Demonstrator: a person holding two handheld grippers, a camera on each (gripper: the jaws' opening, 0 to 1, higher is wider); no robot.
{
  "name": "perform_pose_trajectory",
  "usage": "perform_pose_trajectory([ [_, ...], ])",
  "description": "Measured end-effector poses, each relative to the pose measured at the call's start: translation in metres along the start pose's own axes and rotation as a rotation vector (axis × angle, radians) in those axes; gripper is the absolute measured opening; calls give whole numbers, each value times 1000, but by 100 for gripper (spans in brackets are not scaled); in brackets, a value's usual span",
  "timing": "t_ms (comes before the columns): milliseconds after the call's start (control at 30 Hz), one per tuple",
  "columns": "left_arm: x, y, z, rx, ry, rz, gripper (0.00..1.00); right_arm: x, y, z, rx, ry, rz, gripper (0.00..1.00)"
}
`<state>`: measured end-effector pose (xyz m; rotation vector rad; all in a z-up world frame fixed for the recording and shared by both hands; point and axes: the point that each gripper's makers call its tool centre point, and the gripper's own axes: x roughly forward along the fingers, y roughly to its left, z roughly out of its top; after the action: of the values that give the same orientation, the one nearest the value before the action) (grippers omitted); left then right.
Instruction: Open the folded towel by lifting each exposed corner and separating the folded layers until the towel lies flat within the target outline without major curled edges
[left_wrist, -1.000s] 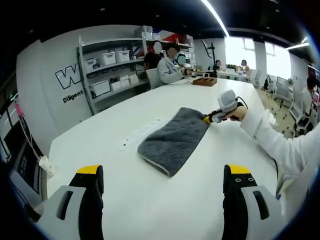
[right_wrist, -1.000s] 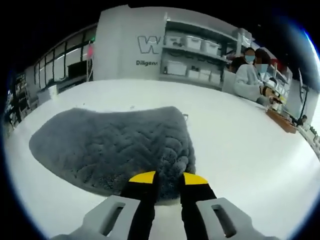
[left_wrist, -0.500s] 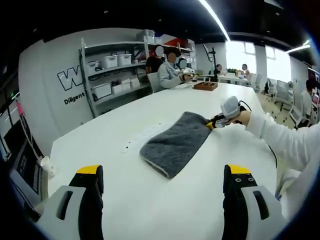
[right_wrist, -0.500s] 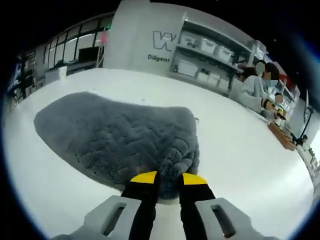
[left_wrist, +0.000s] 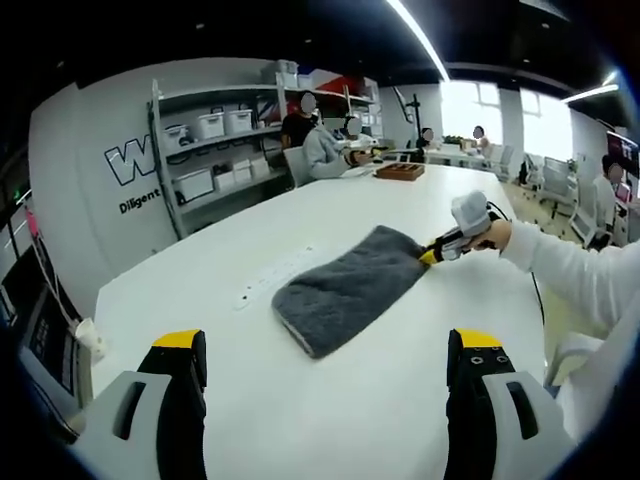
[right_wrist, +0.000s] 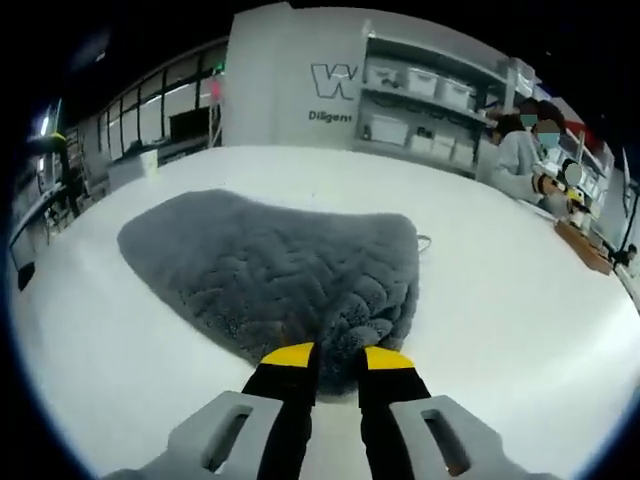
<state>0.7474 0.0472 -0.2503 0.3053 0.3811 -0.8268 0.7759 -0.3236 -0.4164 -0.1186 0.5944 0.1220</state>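
Though the right gripper (right_wrist: 328, 357) stays clamped on the towel (right_wrist: 290, 275) corner, no fold has lifted; left gripper (left_wrist: 325, 345) idle, jaws apart

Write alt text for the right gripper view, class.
The right claw, yellow-tipped, pinches the near edge of a folded grey towel lying on a white table. Shelves with storage boxes stand behind.

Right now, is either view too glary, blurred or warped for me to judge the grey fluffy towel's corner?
Left gripper view: ceiling light strips and bright windows blow out, fisheye bends the white table, but the grey fluffy towel stays sharp though small. Right gripper view: even light, towel texture crisp, soft shadow under its edge; the right gripper pinches the corner, hiding it.
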Motion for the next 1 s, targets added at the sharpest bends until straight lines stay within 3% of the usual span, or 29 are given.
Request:
perform_pose_trajectory([
  [300, -3, 13, 5, -15, -14, 9, 99, -21, 21, -12, -16, -23, 34, 10],
  [700, -8, 12, 8, -10, -20, 5, 99, -43, 56, -21, -95, -35, 51, 10],
  [1000, -11, 16, 10, -13, -28, 6, 99, -57, 83, -28, -103, -44, 85, 10],
])
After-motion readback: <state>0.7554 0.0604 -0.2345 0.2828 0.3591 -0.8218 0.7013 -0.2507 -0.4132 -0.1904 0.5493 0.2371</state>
